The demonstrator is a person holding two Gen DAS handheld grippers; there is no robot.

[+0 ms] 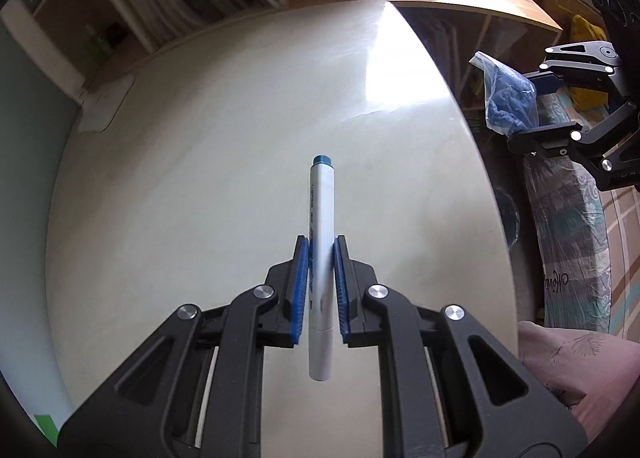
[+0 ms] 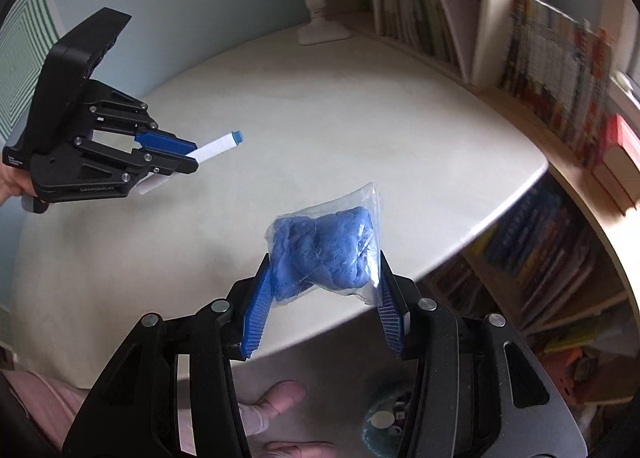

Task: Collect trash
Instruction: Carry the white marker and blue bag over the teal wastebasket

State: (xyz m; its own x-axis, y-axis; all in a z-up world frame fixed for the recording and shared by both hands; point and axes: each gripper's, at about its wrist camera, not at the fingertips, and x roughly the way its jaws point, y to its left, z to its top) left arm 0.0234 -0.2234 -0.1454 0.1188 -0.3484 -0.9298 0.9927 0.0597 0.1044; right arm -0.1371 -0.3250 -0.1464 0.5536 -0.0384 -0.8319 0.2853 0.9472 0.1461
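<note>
Two items of trash, both lifted clear of the round table point(image 1: 240, 98). Larger: clear bag of blue putty point(image 2: 324, 254), my right gripper point(image 2: 320, 298) clamped across its width, at the table's near edge, ready to carry off. Smaller: white marker point(image 1: 320, 258), my left gripper point(image 1: 320, 278) pinched tight on its barrel, over the table's middle.

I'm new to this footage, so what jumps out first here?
The right gripper holds a clear bag of blue putty-like stuff above the near edge of the pale table. The left gripper clamps a white marker with a blue cap over the tabletop.
</note>
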